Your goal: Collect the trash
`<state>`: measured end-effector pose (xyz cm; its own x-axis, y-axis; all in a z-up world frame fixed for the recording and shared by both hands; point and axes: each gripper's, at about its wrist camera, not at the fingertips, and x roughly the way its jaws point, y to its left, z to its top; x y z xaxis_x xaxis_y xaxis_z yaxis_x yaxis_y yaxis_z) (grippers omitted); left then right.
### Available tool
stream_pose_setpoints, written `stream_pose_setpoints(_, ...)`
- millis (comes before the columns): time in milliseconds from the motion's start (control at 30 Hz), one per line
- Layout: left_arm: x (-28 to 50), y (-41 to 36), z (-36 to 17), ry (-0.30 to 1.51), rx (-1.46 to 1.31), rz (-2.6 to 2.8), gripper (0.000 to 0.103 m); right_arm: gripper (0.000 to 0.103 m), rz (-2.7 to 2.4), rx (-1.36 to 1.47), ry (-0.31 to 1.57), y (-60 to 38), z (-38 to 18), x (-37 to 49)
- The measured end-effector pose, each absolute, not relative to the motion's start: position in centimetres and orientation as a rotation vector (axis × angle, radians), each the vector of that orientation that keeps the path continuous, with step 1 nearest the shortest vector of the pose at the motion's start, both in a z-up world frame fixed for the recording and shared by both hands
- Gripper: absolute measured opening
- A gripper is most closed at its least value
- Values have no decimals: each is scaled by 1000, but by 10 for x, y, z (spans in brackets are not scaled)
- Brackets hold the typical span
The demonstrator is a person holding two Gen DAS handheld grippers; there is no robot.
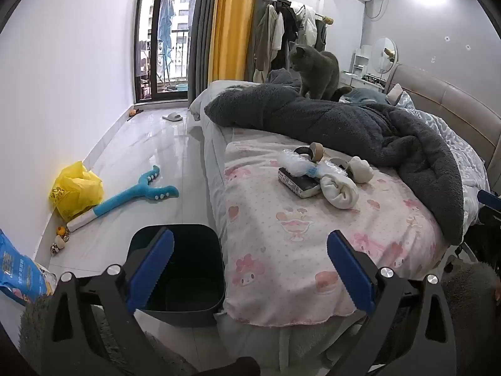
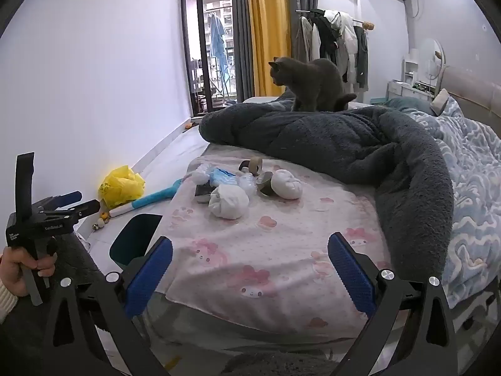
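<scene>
Left to right, from where we stand at the foot of the bed. On the tiled floor by the wall lies a crumpled yellow plastic bag (image 1: pixel 75 192) beside a long blue-and-white plush toy (image 1: pixel 134 195); whether the bag counts as trash we cannot tell, and mistaking it could send us off the bed too early. The dark open-topped plastic bin (image 1: pixel 184 269) stands on the floor just beside the bed's near corner, partly hidden behind our left tool (image 1: pixel 250 271), whose blue pads stand fully apart with nothing between them. A drop released from over the pink cartoon-print sheet (image 1: pixel 281 235) could miss the rim and land on the floor. The trash sits in one tangle mid-sheet: clear bubble wrap (image 1: pixel 296 164), a blue face mask (image 2: pixel 224 177) and brown tape rolls (image 1: pixel 316 150), touching a dark rectangular box (image 1: pixel 300 185) and two balled white socks (image 1: pixel 339 192). Risk: a wide grab takes a sock or the box with the wrap. The right tool (image 2: pixel 250 271) is likewise spread wide and empty, well short of the pile. Behind, a grey cat (image 2: pixel 308 83) stands on the charcoal fleece blanket (image 2: pixel 344 144); it may step into the pile or startle.
</scene>
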<state>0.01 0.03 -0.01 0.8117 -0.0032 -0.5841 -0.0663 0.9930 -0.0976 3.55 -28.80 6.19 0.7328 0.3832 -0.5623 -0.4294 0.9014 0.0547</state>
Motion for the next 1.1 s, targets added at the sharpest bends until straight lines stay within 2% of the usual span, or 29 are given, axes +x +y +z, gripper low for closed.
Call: stream_pose_setpoints(1100, 0, 0, 0, 623, -109, 36, 100, 100, 458, -77, 616, -286, 57, 38)
